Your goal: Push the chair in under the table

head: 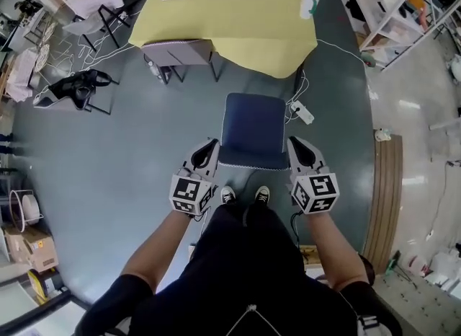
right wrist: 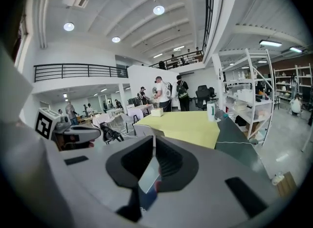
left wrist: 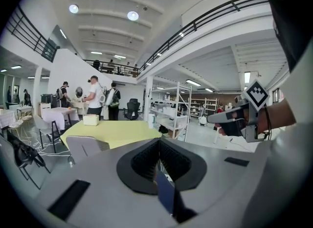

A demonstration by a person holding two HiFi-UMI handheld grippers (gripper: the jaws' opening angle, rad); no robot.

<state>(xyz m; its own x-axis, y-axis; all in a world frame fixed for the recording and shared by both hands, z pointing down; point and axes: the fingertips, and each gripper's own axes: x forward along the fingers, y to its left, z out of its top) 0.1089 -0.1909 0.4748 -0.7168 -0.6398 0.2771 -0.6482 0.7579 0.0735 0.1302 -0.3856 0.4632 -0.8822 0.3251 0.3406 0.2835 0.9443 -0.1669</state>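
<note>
Blue chair [head: 252, 129] stands on the floor short of the yellow bench [head: 230, 17], not under it. My left tongs [head: 209, 146] and right tongs [head: 297, 144] are both closed, flanking its near corners. A power strip [head: 302, 112] lies by its far right corner, and a grey chair [head: 180, 52] sits at the bench's left. Only the gripper views show people [left wrist: 95, 97] beyond the bench.
</note>
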